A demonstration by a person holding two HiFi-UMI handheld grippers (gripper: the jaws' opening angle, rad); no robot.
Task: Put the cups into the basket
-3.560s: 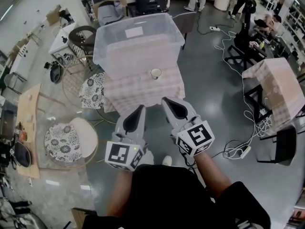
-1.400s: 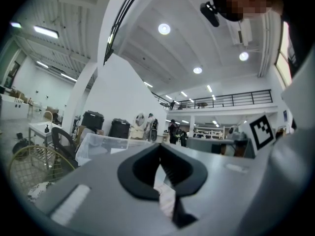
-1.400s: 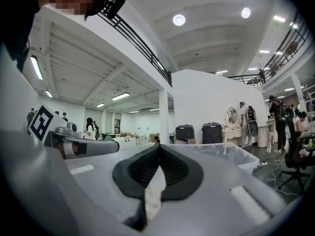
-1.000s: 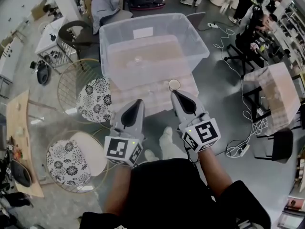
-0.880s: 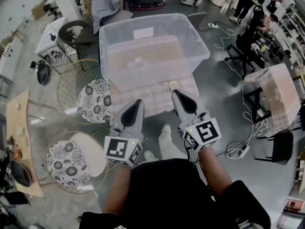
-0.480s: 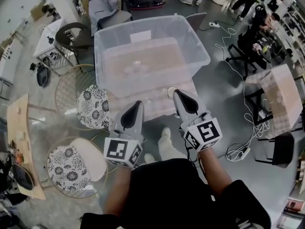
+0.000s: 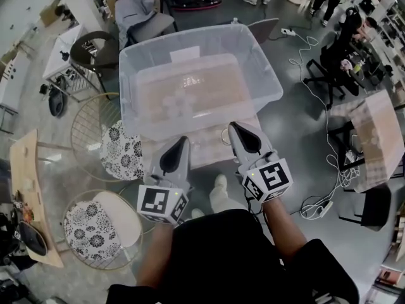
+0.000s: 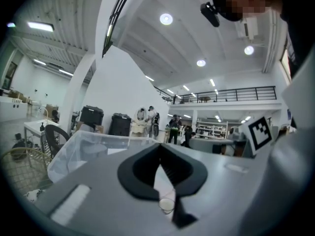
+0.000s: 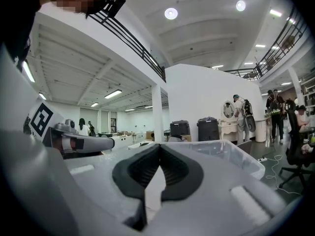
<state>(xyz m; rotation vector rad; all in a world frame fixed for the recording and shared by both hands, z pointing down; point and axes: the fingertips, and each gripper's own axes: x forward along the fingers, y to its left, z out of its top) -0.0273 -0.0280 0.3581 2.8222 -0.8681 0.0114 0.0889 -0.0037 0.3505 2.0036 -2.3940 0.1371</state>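
With the left claw (image 7: 183,139) and right claw (image 7: 231,125) both pressed together and empty, one cup (image 8: 166,204) stands on the checked counter (image 7: 205,149) just beside the near wall of the clear plastic bin (image 7: 266,68), not yet loaded.

The person is holding the left gripper (image 7: 182,142) and the right gripper (image 7: 232,128) side by side, a little apart, both pointing forward with jaws closed tip to tip, while the bare left forearm (image 7: 154,261) and right forearm (image 7: 280,228) are reaching out behind them.
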